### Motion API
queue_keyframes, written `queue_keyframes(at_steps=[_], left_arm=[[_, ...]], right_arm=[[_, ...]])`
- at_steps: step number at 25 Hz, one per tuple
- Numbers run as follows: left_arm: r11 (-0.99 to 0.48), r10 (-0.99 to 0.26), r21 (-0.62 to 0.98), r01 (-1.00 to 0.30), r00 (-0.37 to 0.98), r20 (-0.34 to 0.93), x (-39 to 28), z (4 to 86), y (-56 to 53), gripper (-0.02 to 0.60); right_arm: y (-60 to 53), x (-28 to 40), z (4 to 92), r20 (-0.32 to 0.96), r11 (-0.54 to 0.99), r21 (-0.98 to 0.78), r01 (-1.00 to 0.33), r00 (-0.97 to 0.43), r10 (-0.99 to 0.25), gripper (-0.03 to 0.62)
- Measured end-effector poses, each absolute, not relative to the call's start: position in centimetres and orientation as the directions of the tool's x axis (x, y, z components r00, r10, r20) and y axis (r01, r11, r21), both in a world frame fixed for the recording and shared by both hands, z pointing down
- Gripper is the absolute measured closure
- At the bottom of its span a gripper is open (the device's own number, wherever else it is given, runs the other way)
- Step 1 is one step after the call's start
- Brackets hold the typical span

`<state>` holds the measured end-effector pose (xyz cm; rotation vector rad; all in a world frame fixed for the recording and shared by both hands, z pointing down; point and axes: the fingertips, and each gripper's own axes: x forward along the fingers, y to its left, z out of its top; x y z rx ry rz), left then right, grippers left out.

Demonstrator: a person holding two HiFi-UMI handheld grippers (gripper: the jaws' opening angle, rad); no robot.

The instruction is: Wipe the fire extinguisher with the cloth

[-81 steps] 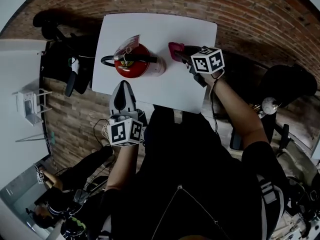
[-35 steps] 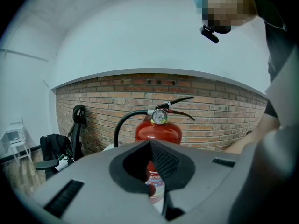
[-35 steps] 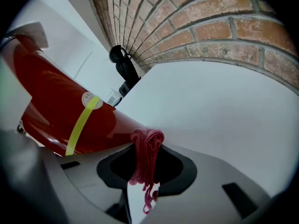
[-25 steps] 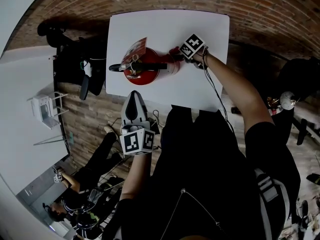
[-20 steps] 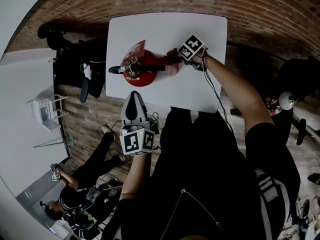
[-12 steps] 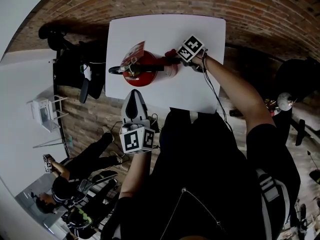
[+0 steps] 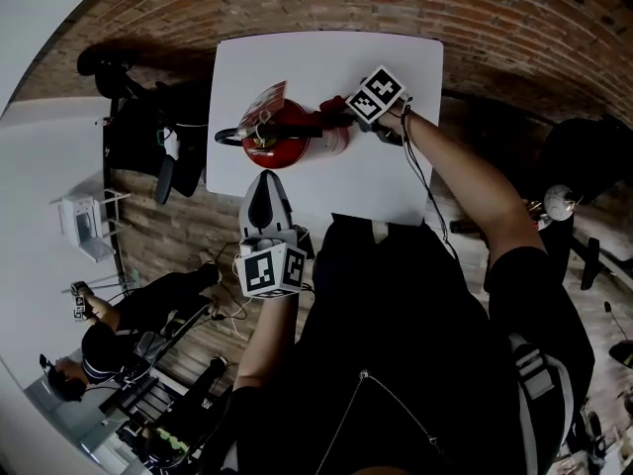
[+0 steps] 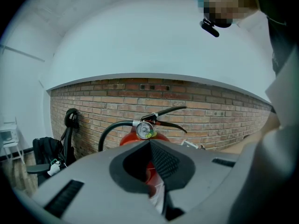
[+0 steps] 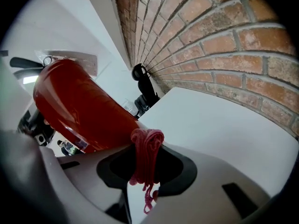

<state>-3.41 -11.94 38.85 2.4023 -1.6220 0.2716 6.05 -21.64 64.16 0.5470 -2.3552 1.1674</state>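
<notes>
Moved inward since the earliest frame, the right claw [image 7: 341, 115] is clamped on the pink cloth [image 9: 145, 146], which is pressed against the red fire extinguisher [image 7: 282, 132] standing on the white counter [image 7: 326, 67]. The left claw [image 8: 150, 171] is held pressed together, empty. Print on its tag [image 7: 265, 100] cannot be read.

The table [image 7: 396, 77] is white and rectangular with rounded corners, its far edge close to a brick wall [image 7: 475, 8]. One thing stands on it: a red fire extinguisher [image 7: 282, 137], upright, on the left half of the top and nearer the person's edge. A red-and-white card [image 7: 265, 98] by the extinguisher's head seems to hang from it rather than lie on the tabletop.
</notes>
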Motion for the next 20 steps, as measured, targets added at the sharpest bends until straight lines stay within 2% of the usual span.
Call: queue_keyframes(at_steps=[20], left_arm=[[-0.393, -0.878, 0.069, -0.917, 0.397, 0.267, -2.0, 37.6, -10.1, 0.574]], right_arm=[[-20.2, 6.7, 53.3, 0.475, 0.589, -0.603, -0.537, -0.836, -0.276, 0.476]])
